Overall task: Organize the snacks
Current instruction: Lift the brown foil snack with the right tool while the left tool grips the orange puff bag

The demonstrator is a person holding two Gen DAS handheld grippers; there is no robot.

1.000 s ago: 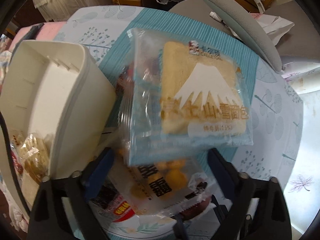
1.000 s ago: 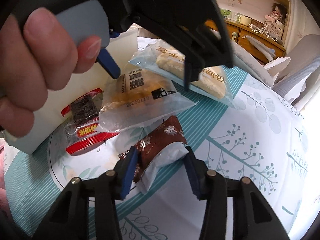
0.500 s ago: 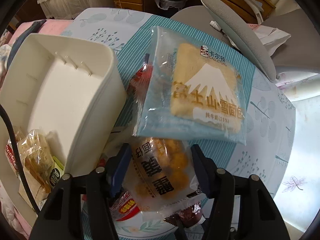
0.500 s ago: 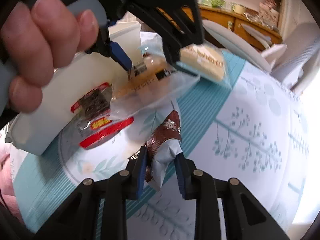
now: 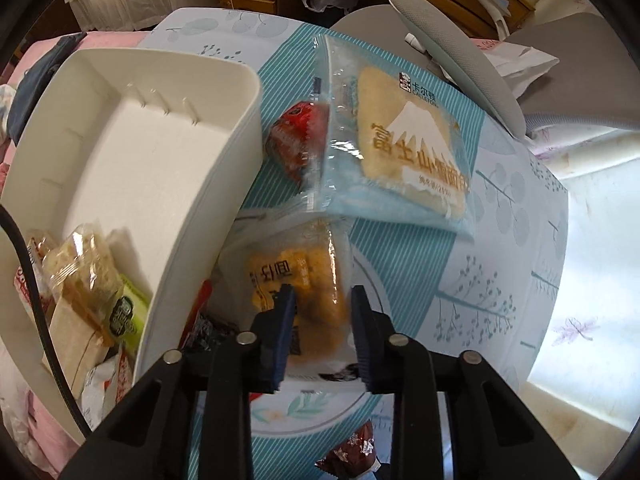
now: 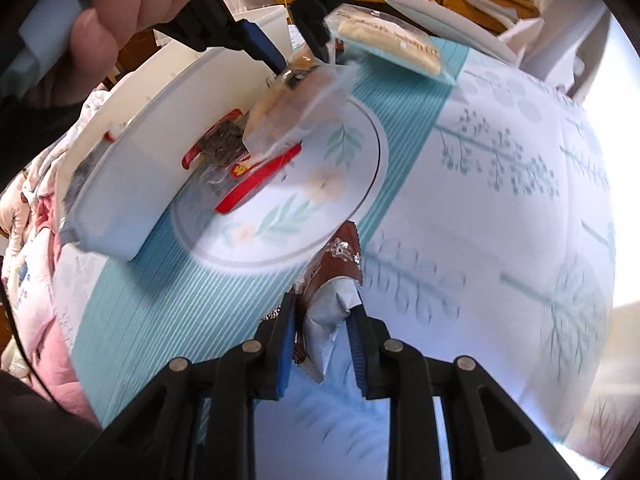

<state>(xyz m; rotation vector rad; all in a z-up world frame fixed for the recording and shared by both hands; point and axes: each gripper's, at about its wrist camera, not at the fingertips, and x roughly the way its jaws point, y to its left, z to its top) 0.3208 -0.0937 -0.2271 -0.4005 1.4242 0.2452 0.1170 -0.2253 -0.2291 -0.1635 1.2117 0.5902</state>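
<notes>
Fingers [image 5: 285, 320] of the left gripper [image 5: 320, 328] have just closed on a clear-wrapped yellow bun [image 5: 298, 280], pinching it beside the white bin [image 5: 132, 160]. One blue bread pack [image 5: 400, 152] overlaps its top edge and may drag along. Three or so snacks sit in the bin.

From the right wrist, the right gripper [image 6: 322, 332] pinches one brown-and-white packet [image 6: 332, 280] above the worktop [image 6: 480, 200]; its slack wrapper could slip. One red-edged packet [image 6: 248, 176] lies by the bin.

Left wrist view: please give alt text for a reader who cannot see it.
The left gripper is shut on a clear-wrapped yellow pastry packet beside a white bin holding a few snacks. Beyond it, a blue Mount Fuji bread packet lies on the teal patterned tablecloth.
</notes>
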